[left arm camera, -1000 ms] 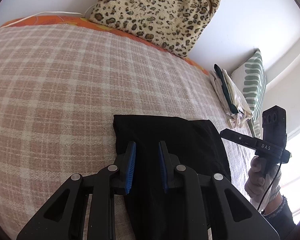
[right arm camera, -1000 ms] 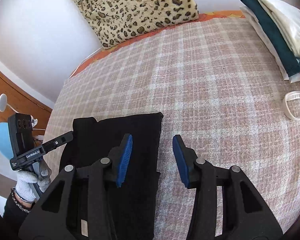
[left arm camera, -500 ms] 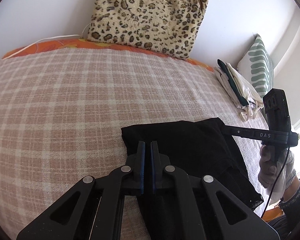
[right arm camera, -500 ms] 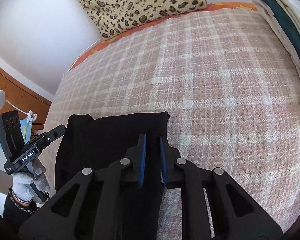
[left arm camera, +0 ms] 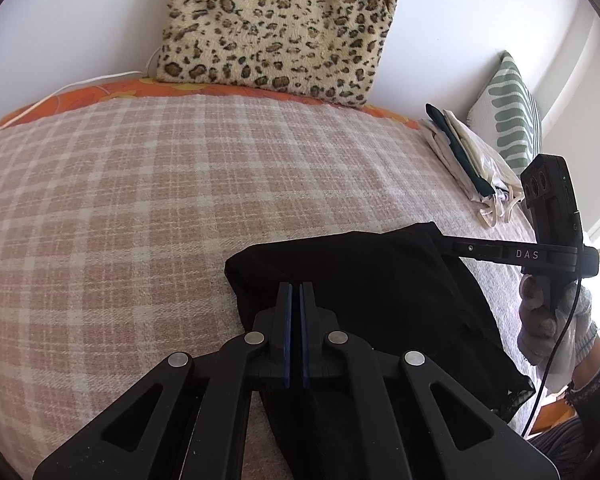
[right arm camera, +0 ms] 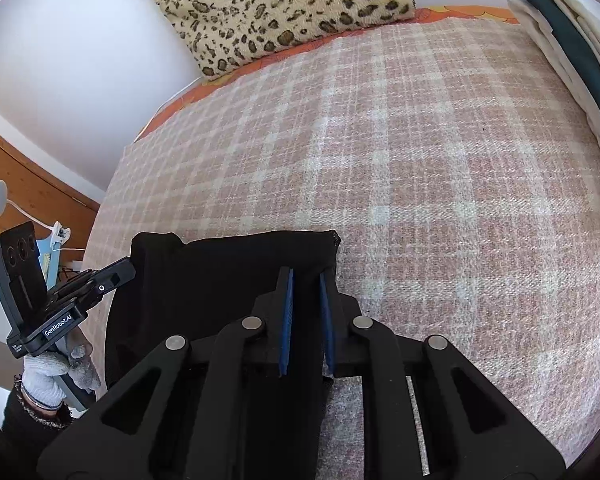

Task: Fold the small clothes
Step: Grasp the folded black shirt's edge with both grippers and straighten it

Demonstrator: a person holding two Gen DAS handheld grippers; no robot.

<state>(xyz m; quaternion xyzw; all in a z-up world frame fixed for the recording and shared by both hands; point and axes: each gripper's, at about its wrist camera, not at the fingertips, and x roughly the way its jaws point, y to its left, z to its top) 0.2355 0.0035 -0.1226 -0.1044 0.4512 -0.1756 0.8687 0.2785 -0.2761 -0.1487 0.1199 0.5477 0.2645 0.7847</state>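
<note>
Left wrist view shows the left claw [left arm camera: 294, 292] with its blue pads [left arm camera: 287, 320] pressed almost together, clamped on the near left part of a black garment [left arm camera: 364, 280] that lies on a bed covered by a pink and cream checked blanket [left arm camera: 120, 208]. At the garment's far right corner, the right claw [left arm camera: 440, 240] reaches in from the side, its black body marked "DAS" and gripped by a gloved right hand [left arm camera: 548, 312]. In the right wrist view, the right claw [right arm camera: 306, 280] stands narrowly parted, a band of the black garment [right arm camera: 220, 272] running between its blue pads [right arm camera: 287, 320]; whether the pads actually pinch the cloth is hard to judge from this angle, though the fabric appears held. The left claw [right arm camera: 128, 270] enters from the left at the garment's other side, carried by a gloved left hand [right arm camera: 48, 376]. A leopard-print cushion [left arm camera: 276, 28] leans against the white wall at the head of the bed, above an orange sheet edge [left arm camera: 100, 94]. Folded clothes [left arm camera: 464, 156], white with one dark green piece, are stacked near the bed's right side, beside a green-patterned pillow [left arm camera: 508, 116].
</note>
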